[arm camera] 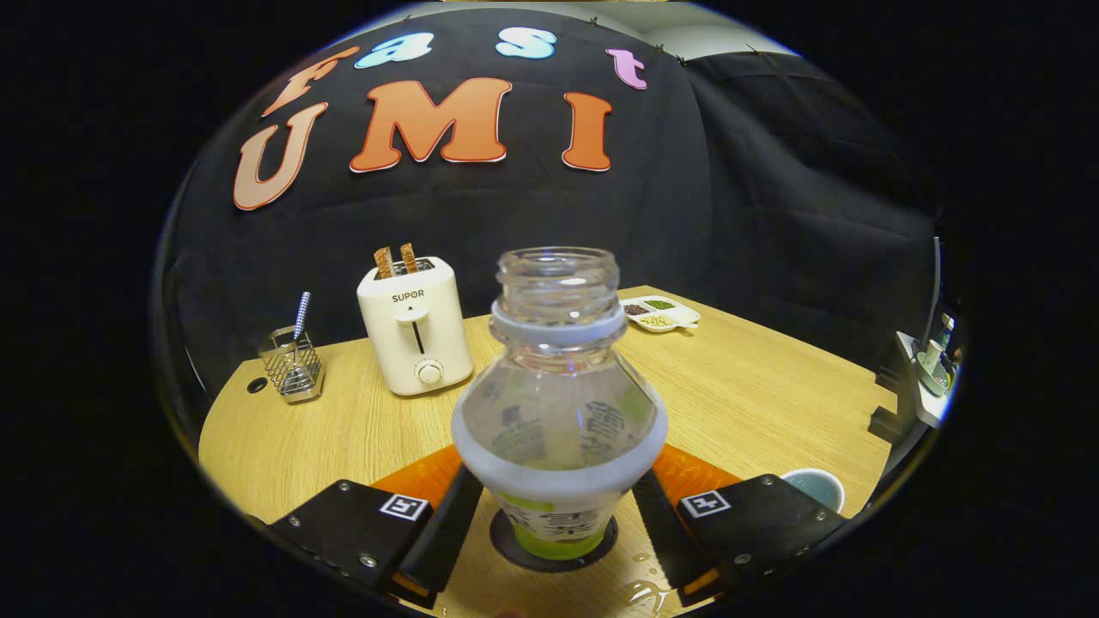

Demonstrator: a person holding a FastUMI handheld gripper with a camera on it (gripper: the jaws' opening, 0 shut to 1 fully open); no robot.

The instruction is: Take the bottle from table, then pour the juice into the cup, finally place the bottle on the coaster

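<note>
Wooden tabletop [755, 395] stretches back to a black cloth wall. Between the gripper [558, 524] fingers stands the uncapped clear bottle [558, 412], upright on a dark round coaster [515, 545], looking nearly empty; whether the fingers press its sides or stand just apart, I cannot tell. Just beside the right finger sits a cup [816, 487]. Beyond are a cream toaster [415, 326] holding two slices, a wire basket [294, 367] and a divided dish [661, 313] of grains.
</note>
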